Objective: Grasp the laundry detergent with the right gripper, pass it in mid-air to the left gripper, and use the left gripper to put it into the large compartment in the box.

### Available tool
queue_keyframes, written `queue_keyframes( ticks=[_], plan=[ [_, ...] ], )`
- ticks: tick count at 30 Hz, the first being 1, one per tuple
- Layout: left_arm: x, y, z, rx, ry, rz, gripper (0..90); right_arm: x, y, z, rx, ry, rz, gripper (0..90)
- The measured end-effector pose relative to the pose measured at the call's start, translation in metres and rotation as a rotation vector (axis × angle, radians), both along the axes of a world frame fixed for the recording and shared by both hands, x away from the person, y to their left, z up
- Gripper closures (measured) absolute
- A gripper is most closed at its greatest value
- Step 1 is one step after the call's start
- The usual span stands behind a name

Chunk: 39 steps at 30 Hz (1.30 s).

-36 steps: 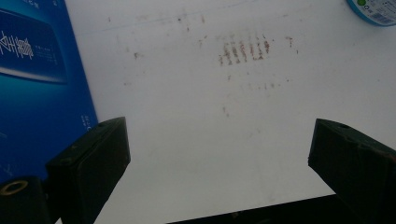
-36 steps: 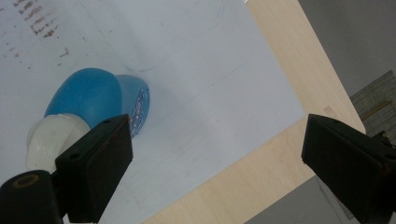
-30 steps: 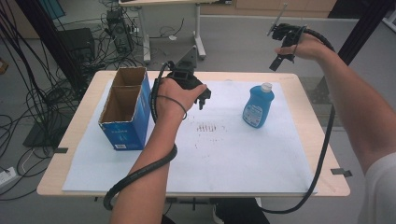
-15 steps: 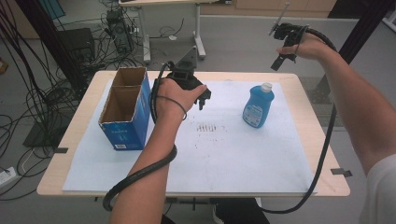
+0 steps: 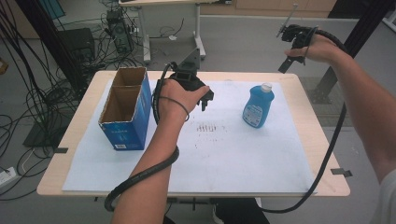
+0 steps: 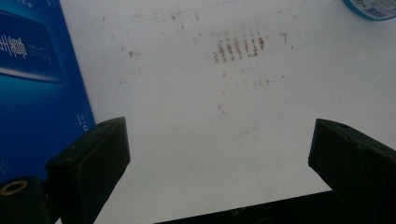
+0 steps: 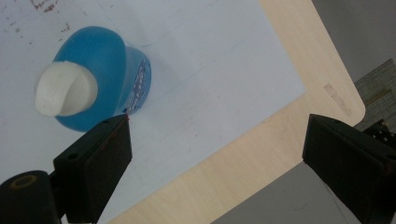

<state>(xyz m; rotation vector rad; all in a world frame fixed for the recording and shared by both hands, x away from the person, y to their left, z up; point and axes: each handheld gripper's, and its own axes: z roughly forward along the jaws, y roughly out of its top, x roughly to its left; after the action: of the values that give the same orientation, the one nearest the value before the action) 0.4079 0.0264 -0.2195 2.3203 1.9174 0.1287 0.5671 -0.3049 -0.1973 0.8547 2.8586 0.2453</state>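
Blue bottle [image 5: 258, 107] stands upright on the white sheet, untouched. Since a second ago we note almost no change: right gripper [image 5: 293, 42] hovers high beyond it, left gripper [image 5: 204, 97] beside the box [image 5: 125, 108], both wide open, empty; approach pending.

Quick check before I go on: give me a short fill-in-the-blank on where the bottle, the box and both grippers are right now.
1. The bottle stands upright with a ____ cap.
2. The box is open at the top and its outside is ____.
3. The left gripper hangs over the white sheet with its jaws ____.
4. The right gripper is held up beyond the table's far edge, and nothing is ____ its jaws.

Missing words: white; blue; open; between
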Motion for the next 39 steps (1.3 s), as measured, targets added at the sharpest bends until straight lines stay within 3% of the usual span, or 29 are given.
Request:
queue_keyframes(
  ticks=[13,16,24,31,39],
  plan=[
    [-0.006,-0.002,0.002,0.003,0.000,-0.011,5.9,-0.030,-0.026,0.002,0.051,0.003,-0.002,7.7],
    [-0.007,-0.002,0.001,-0.003,-0.001,-0.004,5.9,-0.037,-0.032,0.003,0.090,-0.008,-0.001,7.7],
    [-0.012,-0.002,0.002,-0.003,0.000,-0.011,5.9,-0.064,-0.039,-0.001,0.107,-0.008,0.023,7.6],
    [-0.015,-0.006,0.004,-0.002,-0.001,-0.027,5.9,-0.088,-0.044,-0.015,0.135,-0.012,0.033,6.6],
    [-0.014,-0.005,0.006,-0.001,-0.008,-0.029,5.9,-0.108,-0.053,-0.036,0.209,-0.014,0.015,5.7]
  ],
)
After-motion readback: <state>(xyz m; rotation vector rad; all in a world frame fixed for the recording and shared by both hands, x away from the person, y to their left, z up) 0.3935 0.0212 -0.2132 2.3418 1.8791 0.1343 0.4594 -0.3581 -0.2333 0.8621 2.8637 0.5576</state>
